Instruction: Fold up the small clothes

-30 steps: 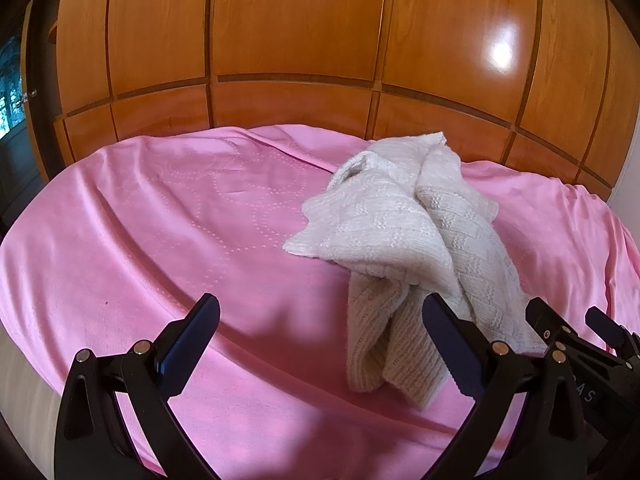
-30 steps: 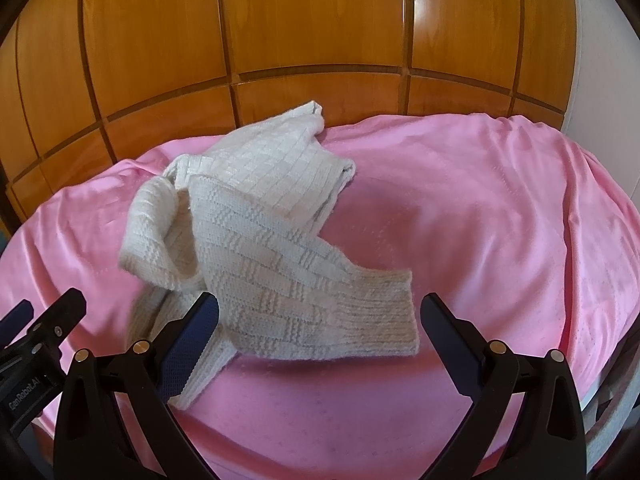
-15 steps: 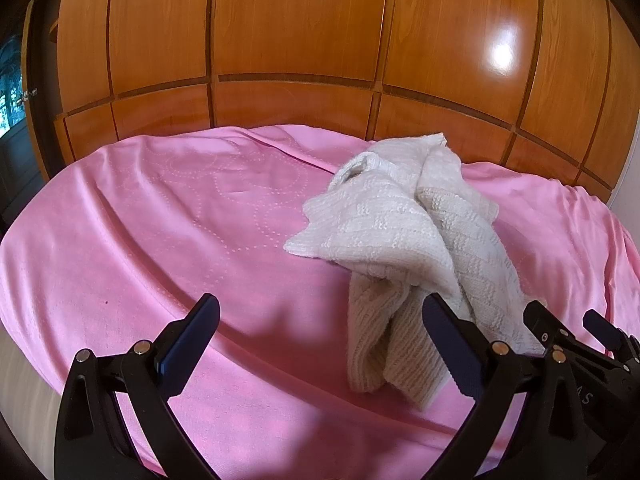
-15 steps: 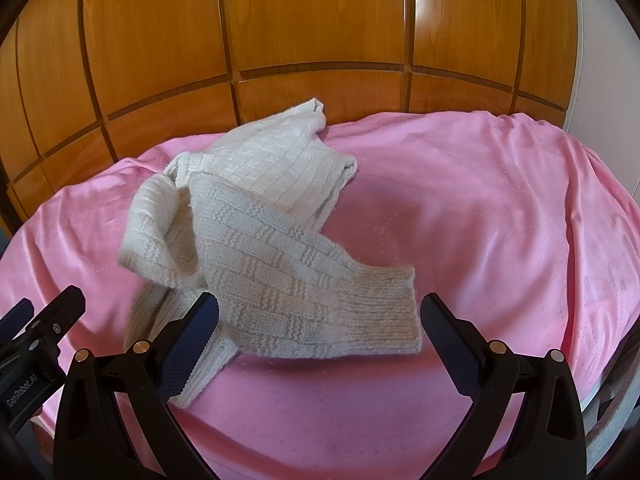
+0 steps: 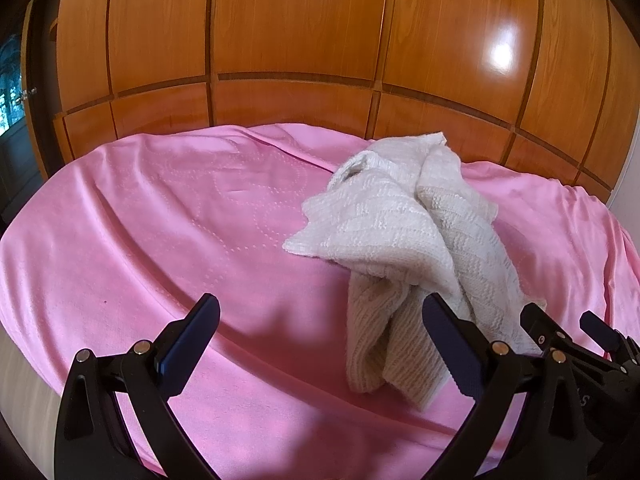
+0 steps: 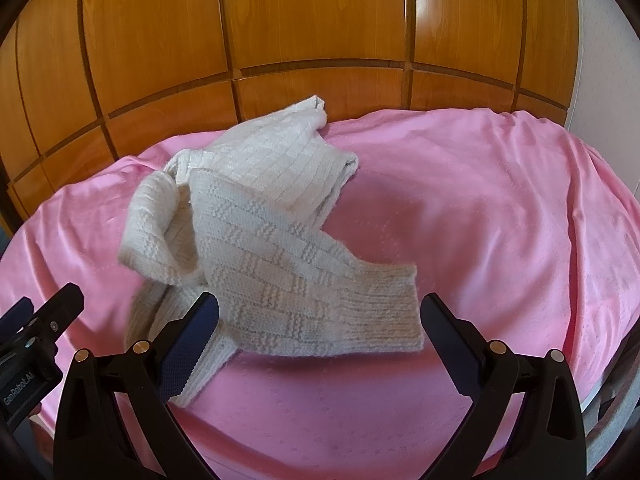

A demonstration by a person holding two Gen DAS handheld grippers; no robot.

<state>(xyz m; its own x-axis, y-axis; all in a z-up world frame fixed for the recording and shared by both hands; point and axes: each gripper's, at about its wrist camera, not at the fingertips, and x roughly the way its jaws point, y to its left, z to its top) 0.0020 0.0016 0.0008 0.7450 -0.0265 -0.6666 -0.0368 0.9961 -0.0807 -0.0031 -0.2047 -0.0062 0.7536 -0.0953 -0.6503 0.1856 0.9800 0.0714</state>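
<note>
One small cream knitted garment (image 6: pixel 256 240) lies crumpled on the pink bedspread (image 6: pixel 480 220), toward the near edge, with nothing folded yet. It looks like a child's sweater: a basket-weave stitch over the body, a ribbed cuff (image 6: pixel 384 312) at the end of the sleeve that reaches toward the right gripper (image 6: pixel 319 328). That gripper hovers just short of the cuff with its jaws wide apart, holding nothing. The left gripper (image 5: pixel 320 332) hangs a little to the side, also spread wide and empty, with a bunched, drooping part of the knit (image 5: pixel 384 344) just beside its right finger.

To my eye the step in hand is the first grasp, to spread the piece flat before any fold. I would take the ribbed cuff squarely, pinching both layers near the corner, and have the other claw find the hem or the opposite sleeve, then draw the two apart low over the bed so the twist falls out. The knit looks thick, soft and stretchy, so a pull too hard may distort it, and a shallow pinch may slip.

Beneath it the spread is smooth, thin, faintly sheened, stitched with dotted circles and lightly creased. Behind the bed stands a glossy panelled wooden wardrobe (image 6: pixel 320 32).
</note>
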